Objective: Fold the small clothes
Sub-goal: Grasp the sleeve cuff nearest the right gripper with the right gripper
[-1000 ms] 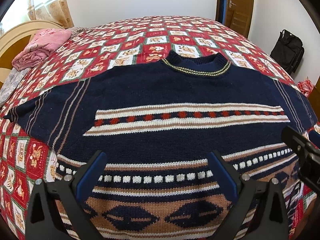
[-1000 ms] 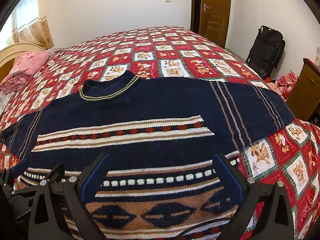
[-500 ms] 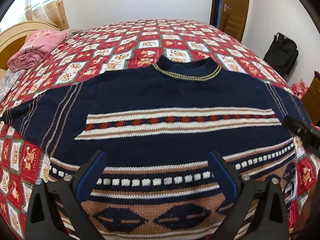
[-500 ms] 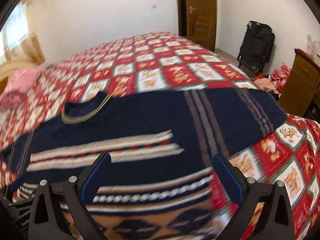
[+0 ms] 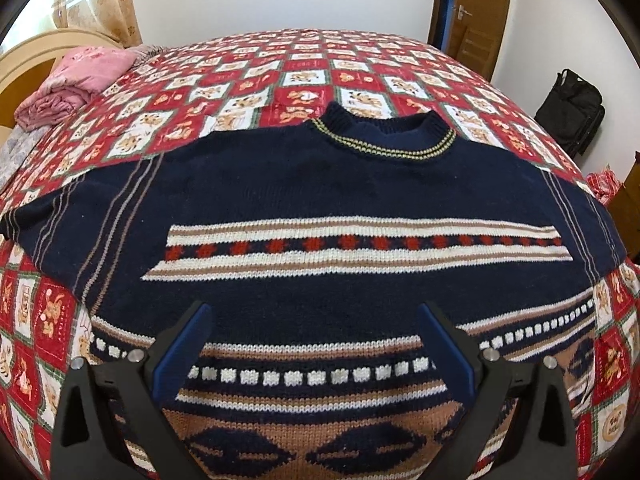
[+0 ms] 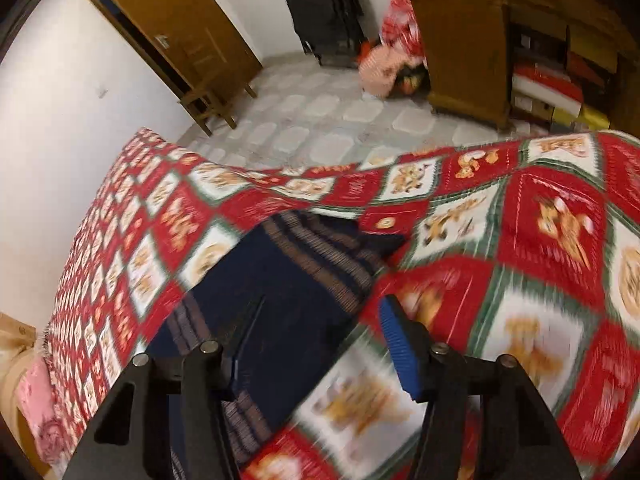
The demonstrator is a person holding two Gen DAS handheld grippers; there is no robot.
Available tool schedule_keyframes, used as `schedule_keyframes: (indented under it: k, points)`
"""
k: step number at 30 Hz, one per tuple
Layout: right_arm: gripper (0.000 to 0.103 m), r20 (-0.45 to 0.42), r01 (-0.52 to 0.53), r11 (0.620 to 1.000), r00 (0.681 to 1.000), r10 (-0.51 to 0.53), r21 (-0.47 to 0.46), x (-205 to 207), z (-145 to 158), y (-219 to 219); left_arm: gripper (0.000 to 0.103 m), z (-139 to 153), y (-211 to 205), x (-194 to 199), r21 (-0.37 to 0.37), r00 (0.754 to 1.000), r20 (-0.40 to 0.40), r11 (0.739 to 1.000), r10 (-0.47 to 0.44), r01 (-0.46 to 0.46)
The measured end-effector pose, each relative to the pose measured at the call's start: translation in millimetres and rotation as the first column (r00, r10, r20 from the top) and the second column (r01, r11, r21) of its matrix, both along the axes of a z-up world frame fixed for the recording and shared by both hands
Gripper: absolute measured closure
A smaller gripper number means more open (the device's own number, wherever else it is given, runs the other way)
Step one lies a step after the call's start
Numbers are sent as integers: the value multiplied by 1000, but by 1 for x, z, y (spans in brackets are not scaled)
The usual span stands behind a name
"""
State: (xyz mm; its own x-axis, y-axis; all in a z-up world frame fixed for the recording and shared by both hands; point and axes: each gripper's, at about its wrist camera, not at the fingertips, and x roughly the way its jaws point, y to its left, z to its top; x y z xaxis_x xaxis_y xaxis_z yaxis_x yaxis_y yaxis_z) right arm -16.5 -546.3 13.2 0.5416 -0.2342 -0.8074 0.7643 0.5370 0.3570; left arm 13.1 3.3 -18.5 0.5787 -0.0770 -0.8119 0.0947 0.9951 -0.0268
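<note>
A navy knitted sweater (image 5: 320, 184) with white, tan and red bands lies flat, front up, on a red patterned bed cover (image 5: 280, 68), collar away from me and both sleeves spread out. My left gripper (image 5: 316, 328) is open and empty above the sweater's lower part. My right gripper (image 6: 320, 320) is open and empty, tilted, just above the sweater's right sleeve (image 6: 288, 272) near its striped cuff. The right wrist view is blurred.
A folded pink blanket (image 5: 76, 84) lies by the headboard at the far left. A black bag (image 5: 572, 108) stands by the wall. A wooden cabinet (image 6: 472, 32), a stool (image 6: 212, 100) and a door (image 6: 180, 28) stand past the bed's edge on the tiled floor.
My right gripper has swung right and tilted, from above the sweater's hem to over the right sleeve. My left gripper has shifted slightly; the right gripper has left its view.
</note>
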Motion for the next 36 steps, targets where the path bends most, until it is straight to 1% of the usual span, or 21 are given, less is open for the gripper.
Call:
schedule_keyframes:
  k: [3, 5, 8, 9, 10, 11, 13, 14, 15, 17, 21, 24, 25, 27, 28, 30, 31, 32, 33, 34, 36]
  points:
    - [44, -27, 48, 998, 999, -47, 48, 5, -19, -30, 0, 0, -4, 4, 8, 1000, -4, 1000, 3, -3]
    - [50, -48, 12, 999, 999, -10, 32, 14, -27, -33, 0, 1, -7, 8, 19, 1000, -2, 1000, 3, -3]
    - [53, -123, -54, 998, 991, 57, 30, 33, -41, -28, 0, 0, -13, 15, 34, 1000, -13, 999, -3, 3]
    - [53, -122, -56, 998, 991, 56, 7, 37, -41, -28, 0, -1, -14, 17, 41, 1000, -18, 999, -4, 5]
    - [55, -114, -58, 998, 992, 60, 20, 39, -41, -27, 0, -1, -16, 18, 46, 1000, -20, 999, -3, 4]
    - [63, -99, -62, 997, 993, 65, 39, 41, -43, -29, 0, -2, -17, 19, 53, 1000, -23, 999, 0, 2]
    - [68, -60, -49, 996, 997, 54, 75, 40, -47, -32, 0, -3, -17, 23, 53, 1000, -30, 999, 4, -2]
    - [74, -42, -41, 996, 998, 44, 82, 37, -47, -33, 0, -4, -17, 24, 51, 999, -33, 999, 6, -4]
    - [82, -27, -32, 996, 999, 34, 83, 34, -48, -33, 0, -4, -18, 25, 49, 999, -35, 999, 7, -5]
    - [88, -14, -19, 998, 1000, 20, 57, 31, -46, -31, 0, -5, -19, 26, 45, 999, -38, 999, 5, -3]
    - [92, -25, -22, 998, 999, 21, -63, 33, -25, -11, 0, -6, -20, 26, 47, 999, -46, 999, -5, 7]
    - [92, -33, -50, 975, 998, 44, -218, 38, 7, 21, 0, -2, -18, 23, 43, 999, -33, 999, -11, 12]
    - [92, -40, -77, 956, 997, 69, -283, 43, 21, 40, 0, 0, -17, 22, 39, 1000, -26, 999, -10, 11]
    - [93, -51, -139, 903, 990, 129, -407, 50, 48, 88, 0, 5, -12, 20, 27, 1000, -12, 1000, -3, 3]
    - [93, -53, -183, 864, 982, 179, -469, 53, 62, 123, 0, 7, -9, 20, 18, 1000, -6, 1000, 3, -2]
    - [95, -49, -276, 800, 954, 297, -533, 58, 79, 191, 0, 12, -2, 18, -6, 1000, 4, 1000, 16, -16]
    - [95, -47, -321, 772, 934, 354, -548, 61, 82, 222, 0, 13, 1, 18, -17, 1000, 9, 1000, 22, -21]
    - [99, -44, -375, 740, 904, 425, -558, 63, 83, 257, 0, 14, 3, 18, -24, 1000, 14, 999, 26, -26]
    - [100, -40, -439, 705, 862, 505, -557, 64, 82, 293, 0, 15, 5, 17, -30, 999, 19, 999, 32, -31]
    - [100, -28, -504, 672, 810, 586, -543, 66, 77, 328, 0, 16, 7, 15, -37, 999, 23, 999, 37, -36]
    - [100, 32, -641, 604, 673, 739, -474, 68, 63, 388, 0, 19, 14, 12, -47, 998, 34, 998, 47, -45]
